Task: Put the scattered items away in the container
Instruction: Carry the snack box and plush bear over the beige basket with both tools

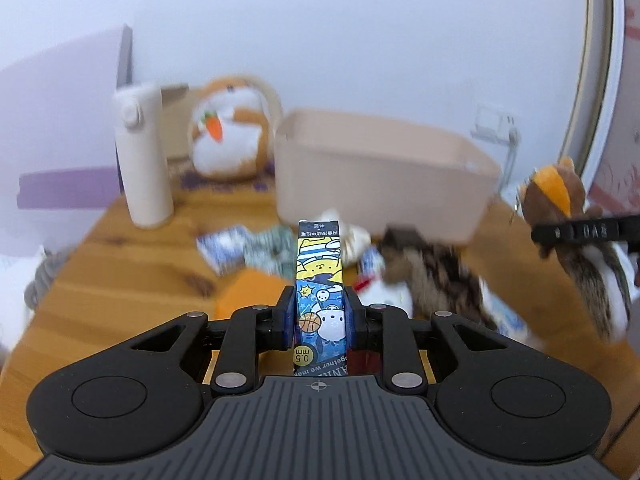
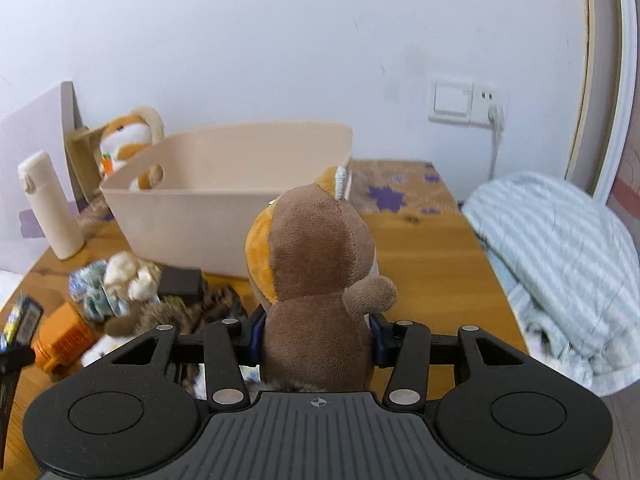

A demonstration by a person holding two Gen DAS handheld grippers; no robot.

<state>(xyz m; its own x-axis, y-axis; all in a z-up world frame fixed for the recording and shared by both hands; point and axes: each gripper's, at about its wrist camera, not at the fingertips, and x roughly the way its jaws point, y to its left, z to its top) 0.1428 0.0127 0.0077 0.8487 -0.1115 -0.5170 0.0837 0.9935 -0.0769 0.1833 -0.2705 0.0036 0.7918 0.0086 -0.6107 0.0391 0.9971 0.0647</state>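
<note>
Where the knotty pine table (image 2: 424,264) meets the white wall, a smooth beige plastic tub (image 2: 208,204) sits mid-frame; left tongs (image 1: 319,312) pinch a glossy cartoon-printed pen box (image 1: 319,280), right tongs (image 2: 316,336) squeeze a fuzzy brown plush squirrel (image 2: 316,280).

The slim cartoon-printed box (image 1: 320,280) bears "0.5 mm" in a yellow circle near its lower end, and partial words "together we" along its edge. Chinese characters at its top are too blurred to read.
</note>
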